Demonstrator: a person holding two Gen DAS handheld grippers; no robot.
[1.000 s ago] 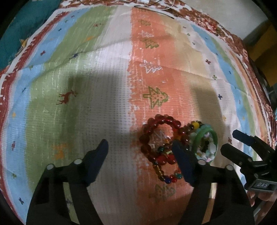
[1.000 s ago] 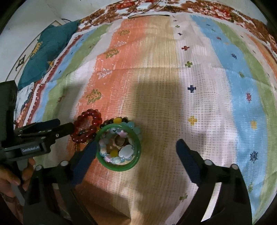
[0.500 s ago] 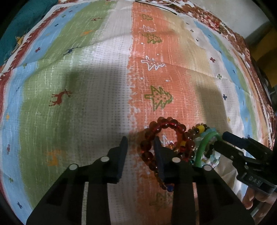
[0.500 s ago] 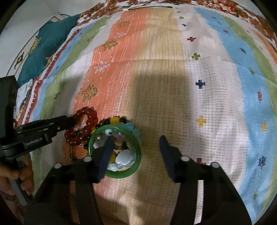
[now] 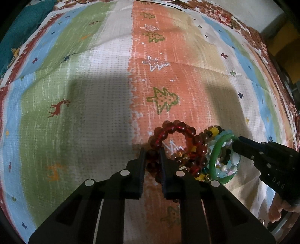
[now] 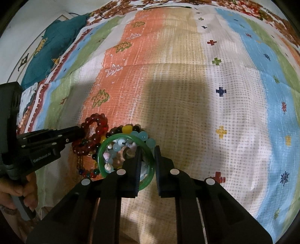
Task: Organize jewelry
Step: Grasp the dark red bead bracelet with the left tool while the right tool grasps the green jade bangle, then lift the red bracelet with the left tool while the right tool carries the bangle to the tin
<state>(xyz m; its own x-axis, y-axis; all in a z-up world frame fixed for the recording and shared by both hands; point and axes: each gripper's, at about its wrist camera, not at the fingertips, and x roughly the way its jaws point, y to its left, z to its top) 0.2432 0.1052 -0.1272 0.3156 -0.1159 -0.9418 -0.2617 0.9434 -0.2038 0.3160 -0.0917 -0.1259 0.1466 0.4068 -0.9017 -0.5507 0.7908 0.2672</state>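
Note:
A pile of jewelry lies on a striped cloth. My left gripper [image 5: 151,155] is shut on the near-left side of a red bead bracelet [image 5: 174,127], also seen in the right wrist view [image 6: 97,122]. My right gripper [image 6: 148,155] is shut on the right side of a green bangle [image 6: 120,138], which shows tilted up in the left wrist view [image 5: 212,159]. Pastel beads [image 6: 112,152] lie inside the bangle. A dark and yellow bead bracelet [image 6: 127,129] and a small multicoloured bead string [image 6: 88,173] lie under and beside them.
The striped patterned cloth [image 5: 93,93] covers the whole surface. A teal cloth [image 6: 54,43] lies at the far left edge. A thin dark cord [image 6: 165,7] lies at the far edge. The person's hand [image 6: 16,189] holds the left gripper handle.
Both grippers went from wide open to shut. The left closed on the red bead bracelet, the right on the green bangle, which now tilts up on one side.

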